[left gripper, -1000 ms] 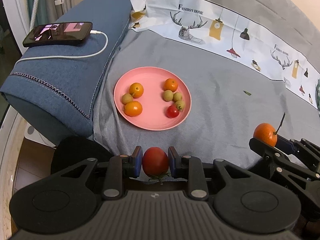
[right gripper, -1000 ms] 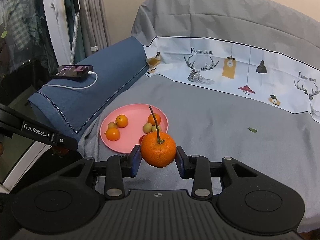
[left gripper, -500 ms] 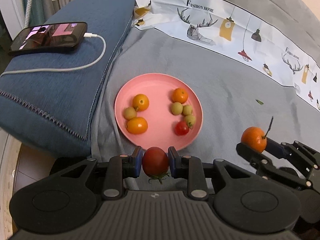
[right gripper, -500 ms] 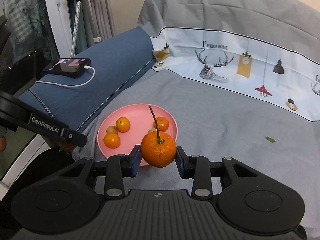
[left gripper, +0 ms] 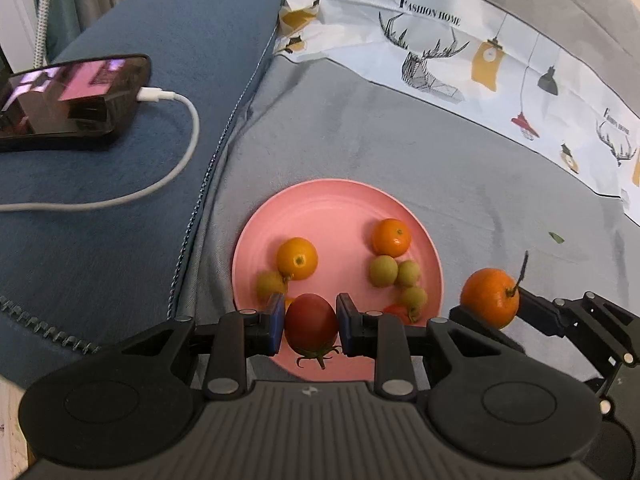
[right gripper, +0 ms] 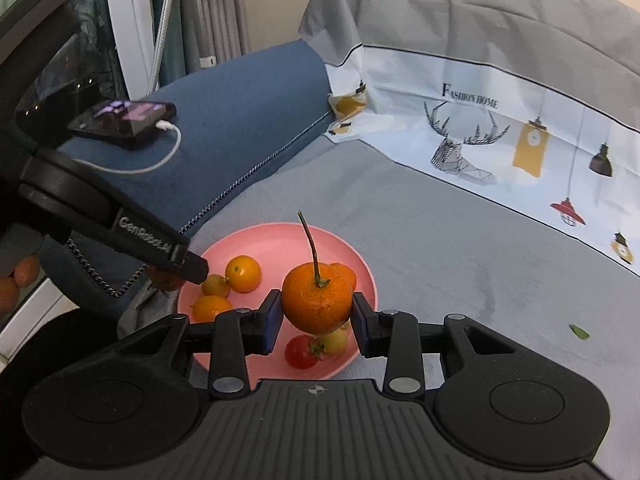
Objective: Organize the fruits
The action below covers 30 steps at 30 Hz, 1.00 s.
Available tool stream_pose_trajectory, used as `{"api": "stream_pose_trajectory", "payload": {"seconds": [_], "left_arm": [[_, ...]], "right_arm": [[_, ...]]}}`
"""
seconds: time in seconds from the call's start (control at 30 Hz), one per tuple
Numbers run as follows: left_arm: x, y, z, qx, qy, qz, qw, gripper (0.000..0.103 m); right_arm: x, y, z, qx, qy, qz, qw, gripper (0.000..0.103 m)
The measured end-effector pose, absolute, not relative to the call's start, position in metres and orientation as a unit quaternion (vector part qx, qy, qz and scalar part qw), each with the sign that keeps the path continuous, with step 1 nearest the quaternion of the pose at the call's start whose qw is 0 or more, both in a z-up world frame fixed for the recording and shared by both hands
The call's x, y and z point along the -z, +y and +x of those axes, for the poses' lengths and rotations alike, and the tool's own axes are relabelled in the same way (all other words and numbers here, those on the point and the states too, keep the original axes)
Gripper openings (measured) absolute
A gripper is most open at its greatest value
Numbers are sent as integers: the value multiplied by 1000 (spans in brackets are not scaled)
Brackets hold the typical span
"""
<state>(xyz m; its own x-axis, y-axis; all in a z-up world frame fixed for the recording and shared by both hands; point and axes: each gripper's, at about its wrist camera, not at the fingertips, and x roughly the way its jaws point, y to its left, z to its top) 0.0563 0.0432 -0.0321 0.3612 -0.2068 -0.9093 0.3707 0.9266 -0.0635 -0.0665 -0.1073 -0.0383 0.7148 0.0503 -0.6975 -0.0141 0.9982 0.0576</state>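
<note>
**Two Fruits Held Over the Pink Plate**

A red tomato (left gripper: pixel 311 322) is squeezed between the pads of the left gripper (left gripper: pixel 311 326). A mandarin (right gripper: pixel 317 304) with a long stem is squeezed between the pads of the right gripper (right gripper: pixel 316 316). Both claws are closed tight on their fruit.

The pink plate (left gripper: pixel 332 208) is set on the grey sheet (left gripper: pixel 360 136). Part of its near edge is hidden behind the left gripper. A small orange fruit behind the left pad is almost fully covered. A little red tomato (right gripper: pixel 301 352) is half hidden in the left view and is seen better in the right view. Small green fruits (left gripper: pixel 384 271) are clumped together beside it.

A phone (left gripper: pixel 68 102) on the blue cushion (left gripper: pixel 120 208) is cut off at the picture edge.

Since a second ago, both fruits have been brought closer, and the plate is now seen right under them.
</note>
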Motion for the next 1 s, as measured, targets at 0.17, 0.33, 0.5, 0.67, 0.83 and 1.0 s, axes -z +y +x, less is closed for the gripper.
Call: {"api": "stream_pose_trajectory", "payload": {"seconds": [0.17,0.33,0.5,0.67,0.83,1.0], "left_arm": [[48,33,72,176,542,88,817,30],[61,26,84,175,547,101,812,30],[61,21,87,172,528,118,823,85],[45,22,76,167,489,128,847,103],[35,31,53,163,492,129,845,103],[18,49,18,149,493,117,849,103]], "right_arm": [[55,-104,-48,-24,392,13,920,38],[67,-103,-35,-26,401,4,916,38],[70,-103,-25,-31,397,2,917,47],[58,-107,-31,-28,376,-8,926,85],[47,-112,-60,-10,384,-1,923,92],[36,-115,-95,18,398,44,916,97]]}}
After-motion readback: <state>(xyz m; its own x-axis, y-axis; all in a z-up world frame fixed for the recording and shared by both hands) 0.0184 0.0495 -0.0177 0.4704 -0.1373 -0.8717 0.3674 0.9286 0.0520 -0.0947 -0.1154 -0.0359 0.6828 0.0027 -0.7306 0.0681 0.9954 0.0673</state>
